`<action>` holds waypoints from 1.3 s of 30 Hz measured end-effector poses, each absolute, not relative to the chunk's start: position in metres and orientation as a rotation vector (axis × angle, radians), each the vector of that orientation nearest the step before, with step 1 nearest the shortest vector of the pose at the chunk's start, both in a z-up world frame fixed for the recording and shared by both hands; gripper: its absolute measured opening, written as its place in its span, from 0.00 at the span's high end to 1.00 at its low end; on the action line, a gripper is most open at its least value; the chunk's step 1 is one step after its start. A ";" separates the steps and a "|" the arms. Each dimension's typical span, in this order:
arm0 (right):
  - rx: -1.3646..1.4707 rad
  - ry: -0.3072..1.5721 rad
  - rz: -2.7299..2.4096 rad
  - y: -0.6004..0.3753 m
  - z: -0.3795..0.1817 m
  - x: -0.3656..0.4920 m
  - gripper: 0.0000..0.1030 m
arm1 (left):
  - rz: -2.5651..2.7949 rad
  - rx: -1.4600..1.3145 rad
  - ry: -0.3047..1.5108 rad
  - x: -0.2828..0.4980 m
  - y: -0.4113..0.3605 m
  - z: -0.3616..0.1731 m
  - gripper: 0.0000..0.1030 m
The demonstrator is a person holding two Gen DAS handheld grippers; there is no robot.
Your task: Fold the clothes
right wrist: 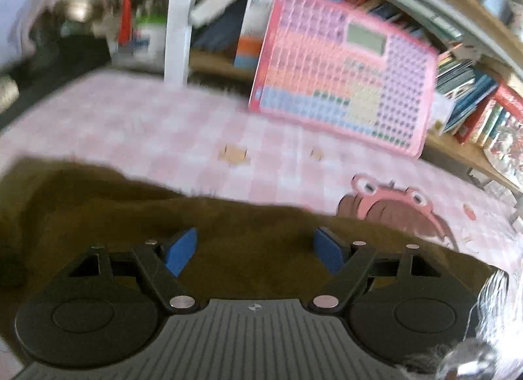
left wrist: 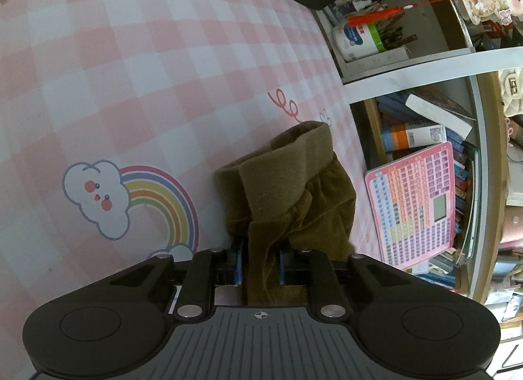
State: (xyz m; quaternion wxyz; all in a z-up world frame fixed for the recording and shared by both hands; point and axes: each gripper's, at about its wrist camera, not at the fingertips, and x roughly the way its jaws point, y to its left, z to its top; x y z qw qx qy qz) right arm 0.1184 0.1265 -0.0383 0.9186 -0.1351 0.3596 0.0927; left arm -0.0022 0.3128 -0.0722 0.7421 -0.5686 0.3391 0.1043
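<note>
An olive-brown corduroy garment [left wrist: 294, 190] with a ribbed band at its far end lies bunched on the pink checked table cover [left wrist: 147, 69]. My left gripper [left wrist: 260, 264] is shut on a fold of this cloth, which runs between the blue pads [left wrist: 238, 262] and back under the gripper. In the blurred right wrist view the same olive garment [right wrist: 98, 203] spreads flat across the lower half. My right gripper [right wrist: 256, 249] hovers over it with its blue pads [right wrist: 181, 251] wide apart and nothing pinched between them.
A pink keypad learning board [left wrist: 415, 203] [right wrist: 343, 86] leans against a bookshelf [left wrist: 425, 125] beside the table edge. A shelf above holds jars and pens [left wrist: 366, 37]. A cloud and rainbow print [left wrist: 130, 200] marks the cover to the left. A furry sleeve [right wrist: 490, 331] shows at lower right.
</note>
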 end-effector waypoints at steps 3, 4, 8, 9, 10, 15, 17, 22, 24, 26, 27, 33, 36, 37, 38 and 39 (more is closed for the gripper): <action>-0.277 0.715 0.182 0.124 -0.043 0.111 0.24 | 0.225 -1.247 0.739 -0.003 0.313 -0.073 0.80; -0.273 0.714 0.177 0.122 -0.042 0.104 0.24 | 0.225 -1.248 0.738 -0.004 0.313 -0.073 0.80; -0.252 0.731 0.203 0.111 -0.037 0.062 0.24 | 0.226 -1.249 0.732 -0.004 0.312 -0.073 0.83; -0.249 0.747 0.218 0.107 -0.037 0.051 0.24 | 0.225 -1.246 0.731 -0.004 0.312 -0.073 0.83; -0.248 0.758 0.230 0.104 -0.037 0.039 0.24 | 0.223 -1.238 0.732 -0.003 0.311 -0.072 0.84; -0.304 0.728 0.258 0.103 -0.040 0.004 0.24 | 0.211 -1.178 0.745 0.000 0.309 -0.068 0.91; -0.305 0.739 0.262 0.104 -0.040 0.008 0.24 | 0.191 -1.119 0.731 0.002 0.306 -0.058 0.92; -0.183 0.801 0.264 0.087 -0.031 0.022 0.24 | 0.113 -0.822 0.651 0.005 0.281 -0.015 0.93; -0.134 0.779 0.238 0.071 -0.022 0.018 0.24 | 0.074 -0.638 0.611 0.005 0.262 0.009 0.93; -0.088 0.754 0.225 0.050 -0.013 0.012 0.24 | 0.035 -0.463 0.574 0.003 0.239 0.028 0.93; -0.066 0.745 0.216 0.038 -0.008 0.009 0.24 | 0.016 -0.374 0.557 0.002 0.225 0.037 0.93; 0.028 0.737 0.143 -0.045 0.006 -0.012 0.24 | -0.103 0.143 0.498 0.003 0.124 0.058 0.91; 0.063 0.753 0.122 -0.082 0.007 -0.021 0.24 | -0.158 0.261 0.570 0.009 0.075 0.047 0.80; 0.078 0.761 0.115 -0.093 0.006 -0.023 0.24 | -0.173 0.270 0.595 0.011 0.061 0.043 0.69; 0.096 0.771 0.107 -0.104 0.005 -0.024 0.24 | -0.193 0.270 0.633 0.013 0.051 0.037 0.63; 0.114 0.784 0.100 -0.114 0.003 -0.024 0.24 | -0.214 0.266 0.676 0.015 0.042 0.031 0.53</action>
